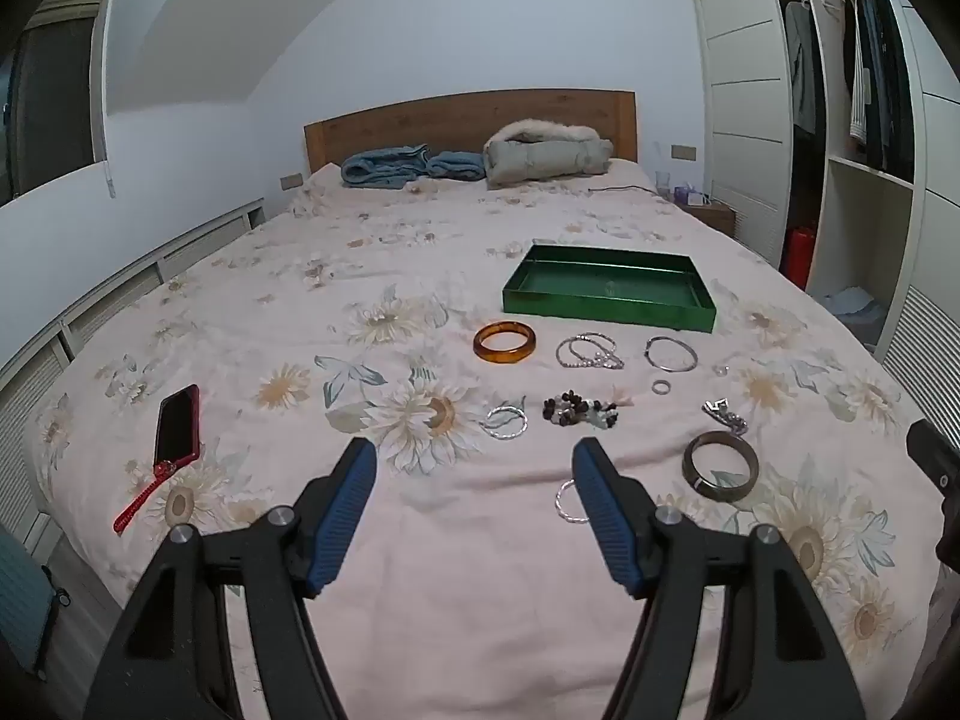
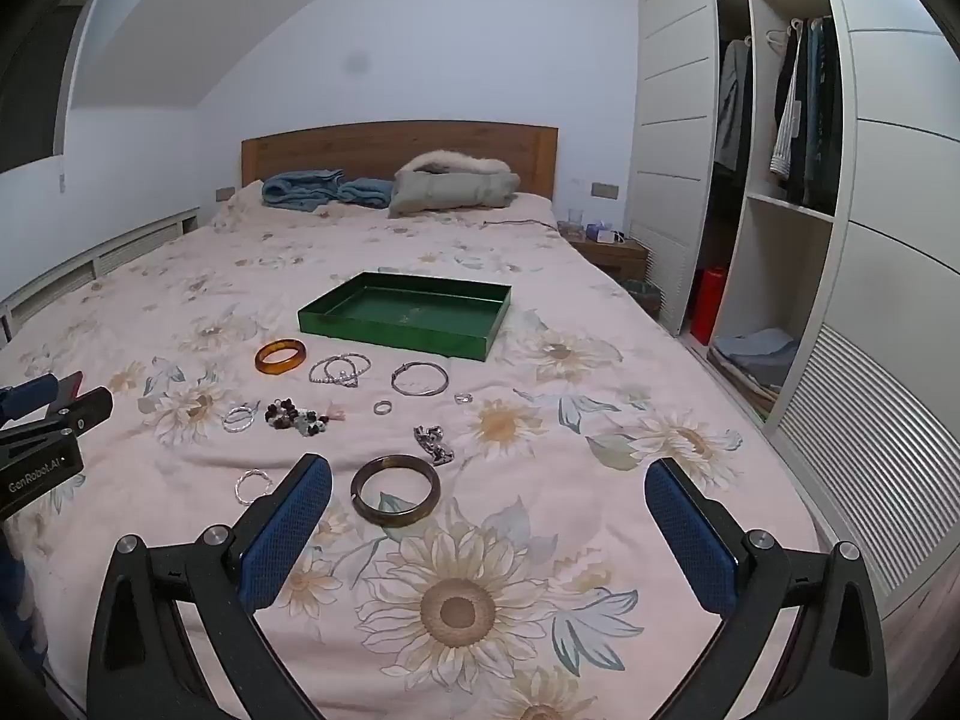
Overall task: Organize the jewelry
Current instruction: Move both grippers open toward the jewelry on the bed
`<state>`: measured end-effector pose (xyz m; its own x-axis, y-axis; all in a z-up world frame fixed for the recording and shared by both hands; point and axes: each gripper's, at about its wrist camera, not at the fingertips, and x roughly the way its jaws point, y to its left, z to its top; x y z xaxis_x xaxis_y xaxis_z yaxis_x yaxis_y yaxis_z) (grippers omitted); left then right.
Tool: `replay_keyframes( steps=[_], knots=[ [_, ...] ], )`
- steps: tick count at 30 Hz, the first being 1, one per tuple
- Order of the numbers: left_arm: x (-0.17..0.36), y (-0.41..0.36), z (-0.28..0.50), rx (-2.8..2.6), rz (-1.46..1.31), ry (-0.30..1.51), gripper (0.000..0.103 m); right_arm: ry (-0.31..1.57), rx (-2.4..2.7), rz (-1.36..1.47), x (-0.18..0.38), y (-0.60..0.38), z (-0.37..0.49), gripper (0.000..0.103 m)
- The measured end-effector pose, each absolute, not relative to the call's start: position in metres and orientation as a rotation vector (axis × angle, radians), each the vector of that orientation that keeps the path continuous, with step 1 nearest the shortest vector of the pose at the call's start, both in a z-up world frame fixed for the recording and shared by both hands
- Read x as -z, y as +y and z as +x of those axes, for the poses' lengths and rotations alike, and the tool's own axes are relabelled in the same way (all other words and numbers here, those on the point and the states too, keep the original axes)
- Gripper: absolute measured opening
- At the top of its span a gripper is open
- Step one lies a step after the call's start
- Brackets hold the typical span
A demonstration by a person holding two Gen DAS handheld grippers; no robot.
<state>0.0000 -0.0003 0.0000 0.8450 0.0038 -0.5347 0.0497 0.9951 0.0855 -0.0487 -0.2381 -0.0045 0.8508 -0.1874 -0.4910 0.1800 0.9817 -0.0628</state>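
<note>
An empty green tray (image 1: 609,313) (image 2: 396,333) lies on the floral bedspread. Jewelry lies in front of it: an amber bangle (image 1: 504,342) (image 2: 280,356), pearl strands (image 1: 590,351) (image 2: 339,369), a thin silver bangle (image 1: 671,353) (image 2: 420,379), small rings (image 1: 660,386) (image 2: 382,407), a dark bead bracelet (image 1: 579,409) (image 2: 297,413), twisted silver rings (image 1: 505,420) (image 2: 252,485), a silver chain (image 1: 726,414) (image 2: 434,444) and a dark bangle (image 1: 720,465) (image 2: 395,489). My left gripper (image 1: 474,461) is open, above the bed short of the beads. My right gripper (image 2: 489,477) is open wide, near the dark bangle.
A red phone (image 1: 177,425) with a red strap lies at the left of the bed. Folded blue cloth (image 1: 396,165) and a grey jacket (image 1: 549,151) lie by the headboard. An open wardrobe (image 2: 780,180) stands at the right.
</note>
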Motion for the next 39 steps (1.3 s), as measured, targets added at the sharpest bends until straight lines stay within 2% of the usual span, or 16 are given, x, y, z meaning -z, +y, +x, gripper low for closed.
replay_keyframes(
  steps=[14,33,39],
  knots=[
    [0.016,-0.007,-0.014,0.011,0.137,0.545,0.066,0.546,0.157,-0.004,0.019,-0.236,-0.039,0.103],
    [0.026,-0.01,0.011,0.021,0.149,0.614,0.066,0.557,0.129,0.0,0.03,-0.232,-0.03,0.102],
    [0.03,-0.011,0.016,0.029,0.166,0.632,0.066,0.573,0.114,0.006,0.035,-0.231,-0.024,0.097]
  ],
)
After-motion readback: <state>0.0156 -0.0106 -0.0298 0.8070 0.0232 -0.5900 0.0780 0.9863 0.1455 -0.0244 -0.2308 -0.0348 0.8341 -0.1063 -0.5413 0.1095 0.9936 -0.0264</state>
